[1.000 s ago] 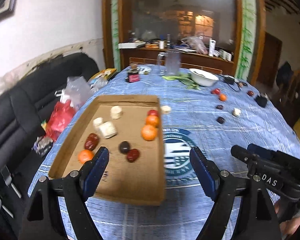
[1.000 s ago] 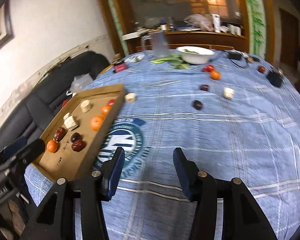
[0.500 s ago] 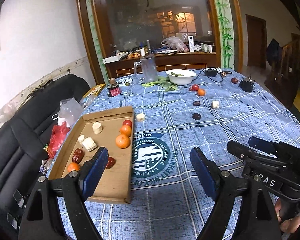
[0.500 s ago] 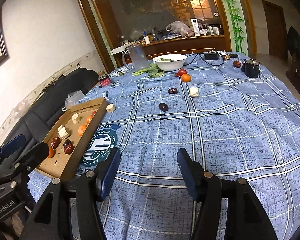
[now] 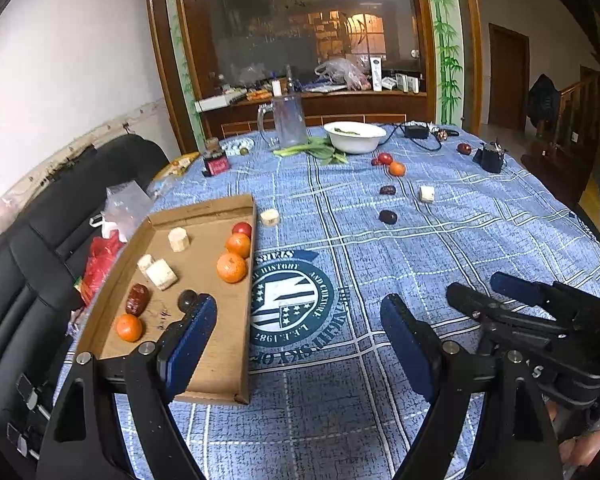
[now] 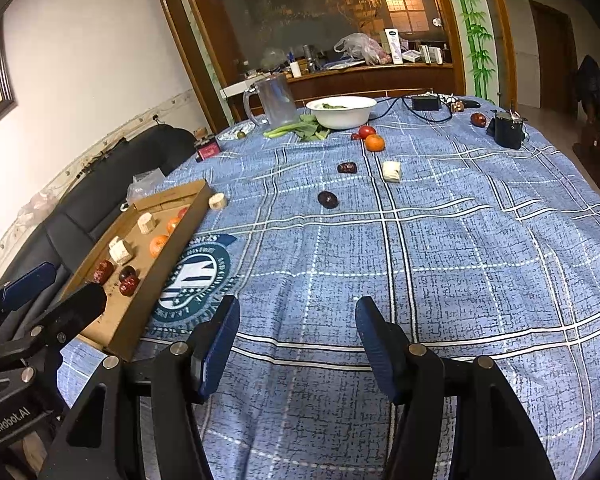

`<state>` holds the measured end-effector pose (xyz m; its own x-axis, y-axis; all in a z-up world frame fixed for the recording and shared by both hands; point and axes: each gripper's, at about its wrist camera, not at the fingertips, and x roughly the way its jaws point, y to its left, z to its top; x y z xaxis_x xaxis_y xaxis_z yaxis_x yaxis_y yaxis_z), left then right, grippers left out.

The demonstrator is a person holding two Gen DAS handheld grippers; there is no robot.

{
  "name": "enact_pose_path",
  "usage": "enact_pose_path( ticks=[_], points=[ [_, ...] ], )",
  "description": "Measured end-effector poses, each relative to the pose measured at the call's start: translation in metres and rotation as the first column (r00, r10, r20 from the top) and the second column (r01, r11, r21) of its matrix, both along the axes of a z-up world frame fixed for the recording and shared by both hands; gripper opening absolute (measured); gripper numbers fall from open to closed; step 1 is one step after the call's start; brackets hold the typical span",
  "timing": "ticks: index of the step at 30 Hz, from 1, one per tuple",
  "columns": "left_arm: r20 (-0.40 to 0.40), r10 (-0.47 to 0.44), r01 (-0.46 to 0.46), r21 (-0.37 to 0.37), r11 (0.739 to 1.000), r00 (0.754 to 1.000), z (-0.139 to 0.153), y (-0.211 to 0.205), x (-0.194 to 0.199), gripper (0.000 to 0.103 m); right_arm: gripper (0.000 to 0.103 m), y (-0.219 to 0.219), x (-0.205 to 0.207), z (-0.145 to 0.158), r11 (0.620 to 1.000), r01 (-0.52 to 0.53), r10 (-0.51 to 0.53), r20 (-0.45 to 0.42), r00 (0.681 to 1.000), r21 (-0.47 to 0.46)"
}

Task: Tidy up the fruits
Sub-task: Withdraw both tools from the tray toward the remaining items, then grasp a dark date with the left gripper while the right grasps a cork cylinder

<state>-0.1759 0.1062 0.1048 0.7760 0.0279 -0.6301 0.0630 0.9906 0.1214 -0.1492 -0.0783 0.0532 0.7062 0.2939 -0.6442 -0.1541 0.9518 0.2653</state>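
Looking along the left tool [image 5: 296,324], we see its two blue-padded fingers [image 5: 188,336] spread wide with nothing between them, hovering above the near part of the desk [image 5: 480,240], which is covered in a blue checked cloth. At left lies a shallow cardboard tray [image 5: 224,356] holding three oranges [image 5: 231,267], a small red fruit [image 5: 243,229], a red date [image 5: 138,299], a dark fruit [image 5: 188,299] partly hidden by the left finger, and three pale chunks [image 5: 162,274]. One more pale chunk [image 5: 270,217] sits on the cloth just beside the tray's far right corner. Farther out on the cloth we find two dark dates [image 5: 388,216], a white cube [image 5: 427,194], an orange [image 5: 397,168] touching or just beside a red fruit [image 5: 384,158], and another dark red fruit [image 5: 464,148] near a small black pot [image 5: 490,158]. A white bowl [image 5: 355,136], green leaves [image 5: 316,151] and a clear jug [image 5: 288,120] stand at the far side. The right tool's body [image 5: 540,320] enters at lower right.

From the right tool [image 6: 296,340], we likewise see both fingers [image 6: 216,344] held well apart and empty, over bare cloth near the round printed emblem [image 6: 192,280]. The tray [image 6: 128,320] lies to the left with its fruit inside; the scattered dates [image 6: 327,199], cube [image 6: 392,171] and orange [image 6: 374,143] lie well ahead. The left tool's body [image 6: 40,320] shows at lower left.
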Motion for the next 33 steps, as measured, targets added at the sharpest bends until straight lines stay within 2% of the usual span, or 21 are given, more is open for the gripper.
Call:
enact_pose_path(
  ticks=[7,17,21,25,33],
  points=[
    [-0.098,-0.048,0.043,-0.059,0.997,0.994,-0.026,-0.004,0.049,0.083,0.065,-0.032,0.041,-0.007,0.997,0.054,-0.058,-0.067,0.996,-0.055],
    [-0.171,-0.146,0.115,-0.179,0.977,0.974,-0.043,-0.042,0.144,0.082,0.064,-0.075,0.149,-0.017,0.995,0.092,-0.098,-0.166,0.981,-0.042],
    [-0.200,-0.175,0.126,-0.238,0.963,0.964,-0.052,-0.055,0.180,0.071,0.064,-0.087,0.186,-0.021,0.993,0.118,-0.119,-0.191,0.974,-0.014],
    [-0.225,-0.191,0.135,-0.244,0.961,0.955,-0.064,-0.069,0.205,0.064,0.064,-0.091,0.216,-0.029,0.989,0.145,-0.140,-0.206,0.968,0.009],
    [-0.235,-0.231,0.168,-0.261,0.951,0.944,-0.085,-0.080,0.229,0.064,0.064,-0.088,0.235,-0.041,0.989,0.149,-0.144,-0.181,0.973,0.011]
  ],
)
